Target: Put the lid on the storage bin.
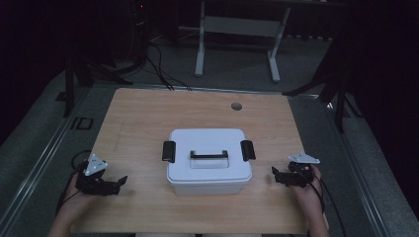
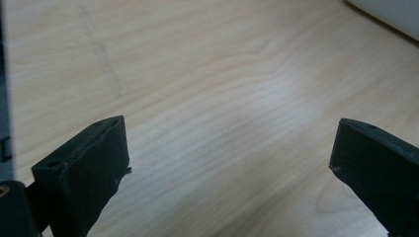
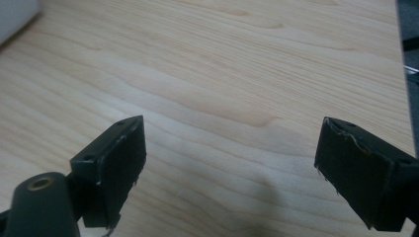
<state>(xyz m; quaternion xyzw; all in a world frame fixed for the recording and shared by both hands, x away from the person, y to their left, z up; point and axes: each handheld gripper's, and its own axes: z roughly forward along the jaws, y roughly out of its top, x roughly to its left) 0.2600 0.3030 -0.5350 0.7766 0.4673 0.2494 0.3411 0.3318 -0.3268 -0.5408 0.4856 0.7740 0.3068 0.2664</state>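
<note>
White box [image 2: 390, 15] cut off at corner in both claw views; latch state too small to tell.

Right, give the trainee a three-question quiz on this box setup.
1. True or false: the lidded white box stands between the left gripper and the right gripper.
2. What colour are the two latches on the lid?
3. The left gripper is: A open, B shut on the handle, C shut on nothing.

Key: 1 true; 2 black; 3 A.
</note>
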